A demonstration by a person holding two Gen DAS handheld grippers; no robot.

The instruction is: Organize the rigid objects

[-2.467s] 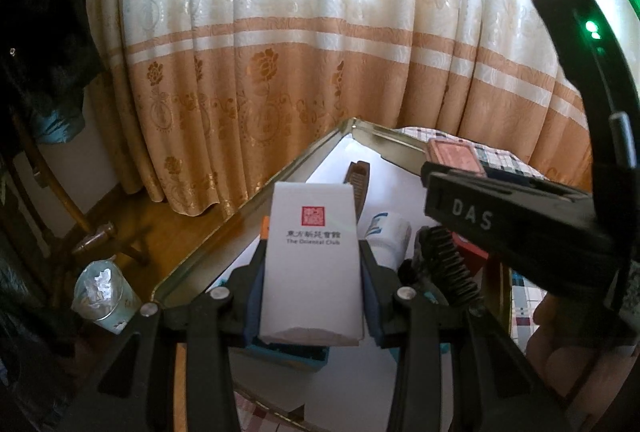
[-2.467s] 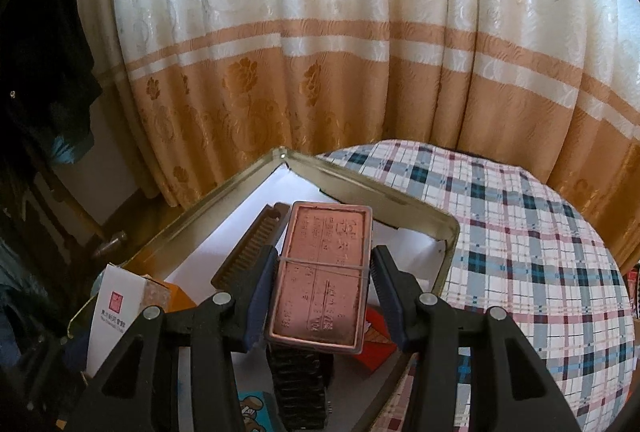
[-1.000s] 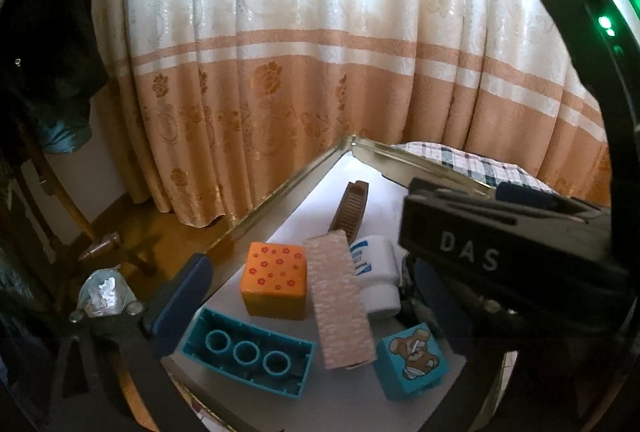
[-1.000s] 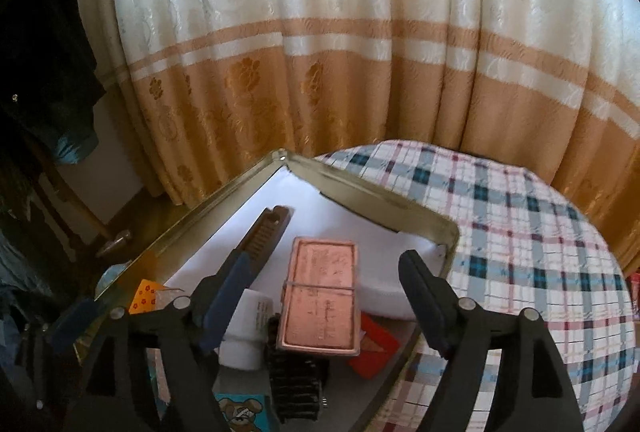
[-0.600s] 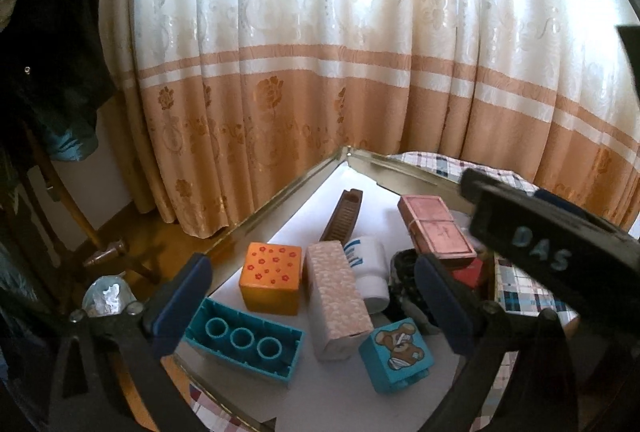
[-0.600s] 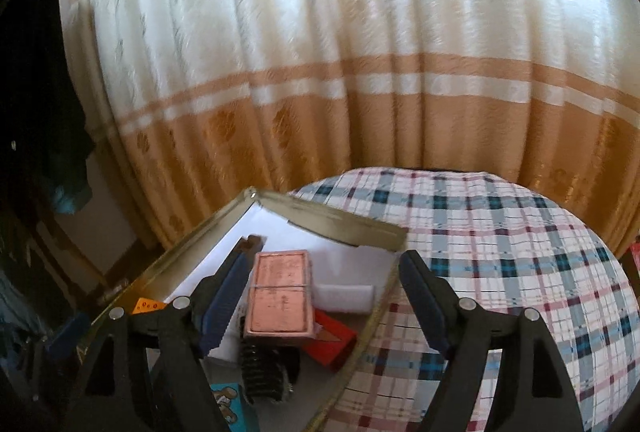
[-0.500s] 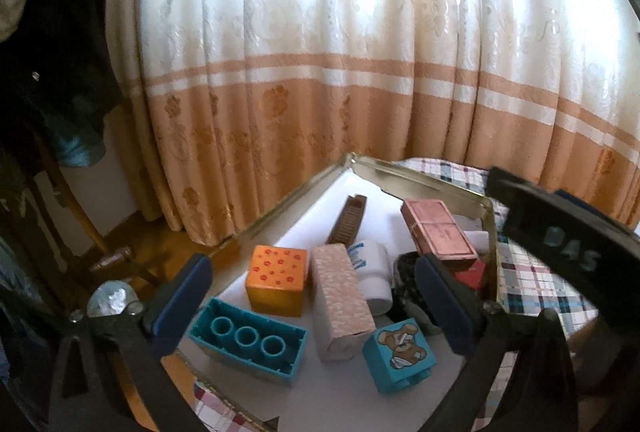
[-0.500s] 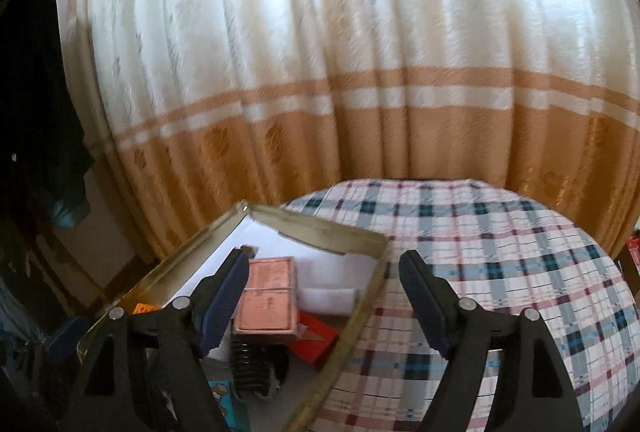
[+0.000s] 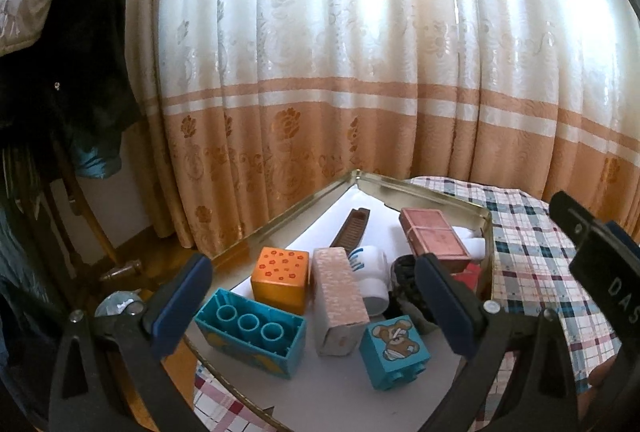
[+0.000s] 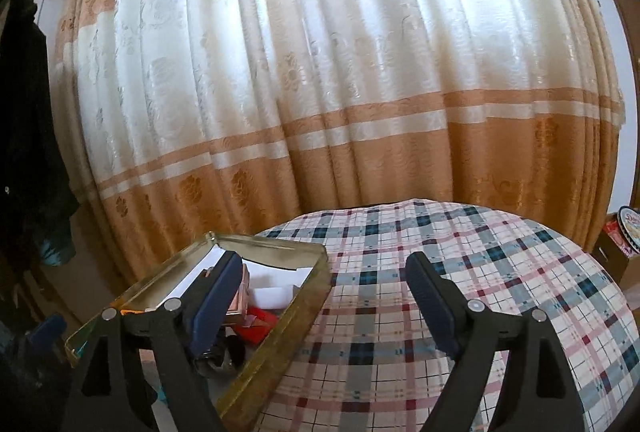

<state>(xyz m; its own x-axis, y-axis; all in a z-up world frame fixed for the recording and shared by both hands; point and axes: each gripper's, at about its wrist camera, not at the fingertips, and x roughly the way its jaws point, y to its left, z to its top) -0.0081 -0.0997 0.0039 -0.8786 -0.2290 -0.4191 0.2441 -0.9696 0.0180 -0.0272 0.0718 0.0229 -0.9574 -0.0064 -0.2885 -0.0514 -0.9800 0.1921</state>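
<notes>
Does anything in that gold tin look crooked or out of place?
Yes. The copper-coloured box sits tilted on top of other items near the tin's far right corner, and the teal brick lies on its side, tubes showing.

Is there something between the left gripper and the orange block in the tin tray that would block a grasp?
Nothing visible blocks the way. The left gripper hangs open above the orange block; the pink box stands close on its right side.

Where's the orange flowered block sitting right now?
In the left wrist view, the orange block sits inside the metal tray, toward its left side, just behind the teal three-hole brick and beside the pink patterned box.
</notes>
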